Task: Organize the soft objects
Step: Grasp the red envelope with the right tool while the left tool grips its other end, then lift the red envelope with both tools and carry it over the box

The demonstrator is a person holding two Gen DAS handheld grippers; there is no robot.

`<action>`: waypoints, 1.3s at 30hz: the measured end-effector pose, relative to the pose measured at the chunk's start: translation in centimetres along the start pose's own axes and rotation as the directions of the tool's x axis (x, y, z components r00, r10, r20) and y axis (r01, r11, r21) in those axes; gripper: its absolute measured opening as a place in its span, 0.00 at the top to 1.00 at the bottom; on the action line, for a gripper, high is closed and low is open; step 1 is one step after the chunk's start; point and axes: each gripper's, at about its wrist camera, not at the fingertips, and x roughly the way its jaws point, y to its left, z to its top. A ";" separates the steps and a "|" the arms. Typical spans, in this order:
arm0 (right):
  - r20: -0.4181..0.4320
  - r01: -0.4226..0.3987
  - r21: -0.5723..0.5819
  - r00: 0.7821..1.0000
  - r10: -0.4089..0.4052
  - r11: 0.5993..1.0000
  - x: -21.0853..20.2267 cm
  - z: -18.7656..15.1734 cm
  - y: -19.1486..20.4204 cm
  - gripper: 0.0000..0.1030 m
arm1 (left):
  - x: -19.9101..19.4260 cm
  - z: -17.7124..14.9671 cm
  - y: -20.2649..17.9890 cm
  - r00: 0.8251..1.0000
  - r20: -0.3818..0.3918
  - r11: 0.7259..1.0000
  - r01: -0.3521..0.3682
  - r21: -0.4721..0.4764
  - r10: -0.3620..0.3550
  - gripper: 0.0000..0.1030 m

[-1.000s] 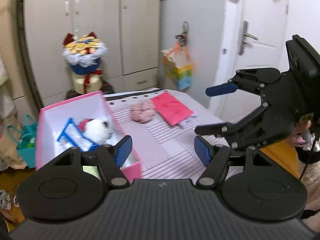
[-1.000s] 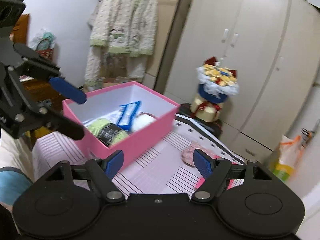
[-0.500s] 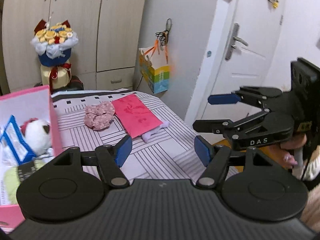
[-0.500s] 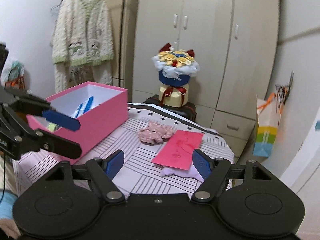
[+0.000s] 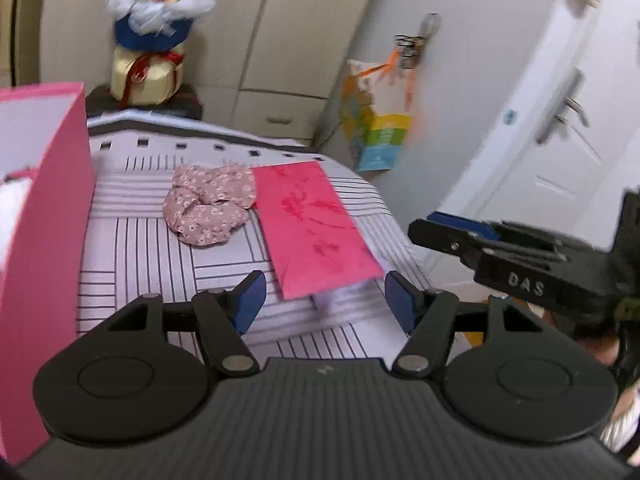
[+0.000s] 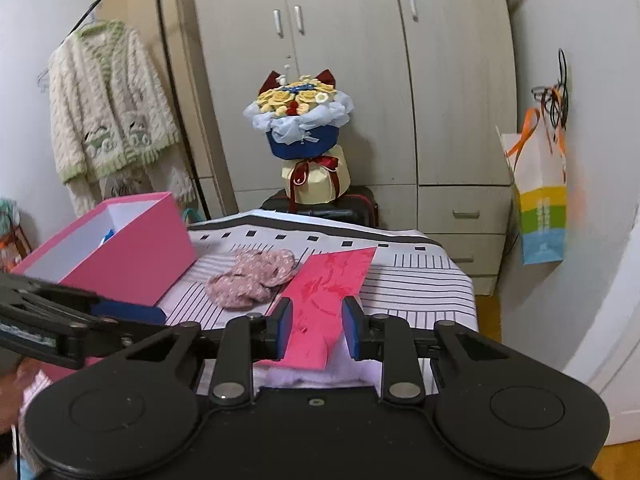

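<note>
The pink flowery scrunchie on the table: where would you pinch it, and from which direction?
Probably from above, across one puffy fold of the scrunchie. It lies flat in a crumpled loop on the striped tablecloth, so the bunched fabric stands up enough to pinch. The left gripper is open and nearer its side; the red envelope lies beside it.

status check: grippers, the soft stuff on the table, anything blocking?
Left gripper open, empty. Right gripper open, narrower, over red envelope. Floral scrunchie on table beside pink box. Envelope covers a lilac soft item.
</note>
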 end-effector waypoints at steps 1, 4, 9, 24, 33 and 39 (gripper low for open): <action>0.006 -0.004 0.009 1.000 0.004 1.000 0.6 -0.1 -0.2 0.70 | 0.7 0.2 0.2 1.000 0.000 1.000 -0.003 -0.028 0.003 0.41; -0.009 -0.015 0.046 1.000 0.016 0.999 2.6 -0.3 -1.0 0.70 | 2.6 0.5 1.1 1.000 0.008 0.996 -0.013 -0.089 0.013 0.45; -0.041 -0.025 0.114 0.999 0.030 0.993 4.5 -1.0 -2.1 0.70 | 4.1 0.6 2.2 0.999 0.044 0.988 -0.017 -0.151 0.024 0.49; -0.109 -0.033 0.235 0.992 0.061 0.971 7.0 -1.8 -3.5 0.68 | 8.7 -0.1 3.8 0.998 -0.050 0.947 -0.052 -0.318 0.038 0.55; -0.070 -0.042 0.202 0.996 0.058 0.979 6.5 -2.6 -3.1 0.77 | 8.7 -0.8 4.2 0.997 -0.050 0.929 0.029 -0.368 -0.051 0.73; -0.056 -0.047 0.238 0.997 0.062 0.970 5.3 -2.9 -2.9 0.80 | 7.6 -1.4 3.9 0.995 -0.051 0.929 0.058 -0.367 -0.082 0.73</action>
